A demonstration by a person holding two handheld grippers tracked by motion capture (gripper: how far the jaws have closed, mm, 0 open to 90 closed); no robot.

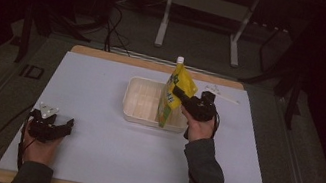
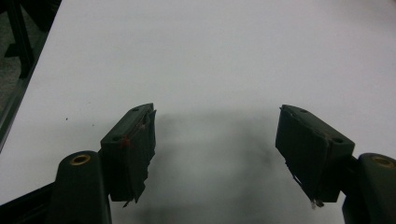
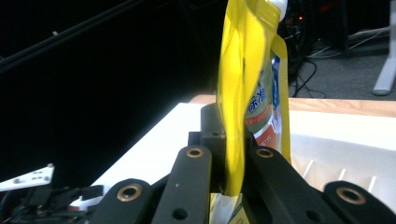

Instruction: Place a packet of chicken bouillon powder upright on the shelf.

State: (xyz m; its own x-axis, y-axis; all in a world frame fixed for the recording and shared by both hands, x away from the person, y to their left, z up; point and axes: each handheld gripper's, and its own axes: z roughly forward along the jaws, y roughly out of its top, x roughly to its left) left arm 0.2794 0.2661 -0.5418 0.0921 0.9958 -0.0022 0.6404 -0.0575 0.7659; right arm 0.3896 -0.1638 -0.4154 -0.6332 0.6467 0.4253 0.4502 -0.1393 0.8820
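Note:
A yellow refill pouch (image 1: 181, 78) with a white cap hangs upright, its bottom end inside the white plastic tray (image 1: 141, 103) near the tray's right side. My right gripper (image 1: 176, 91) is shut on the pouch's edge about halfway up, held by a hand coming from the right. In the right gripper view the two black jaws (image 3: 232, 136) pinch the pouch (image 3: 243, 84), whose label faces right. My left gripper (image 1: 67, 125) rests on the mat at the near left, its jaws pointing right. In its own view it (image 2: 217, 117) stands open, with bare mat between the pads.
A pale mat (image 1: 89, 154) covers a wooden table with a bare rim at the front and back. A small white strip (image 1: 224, 94) lies behind the right hand. Grey stand legs (image 1: 163, 25) and cables sit on the floor beyond the table.

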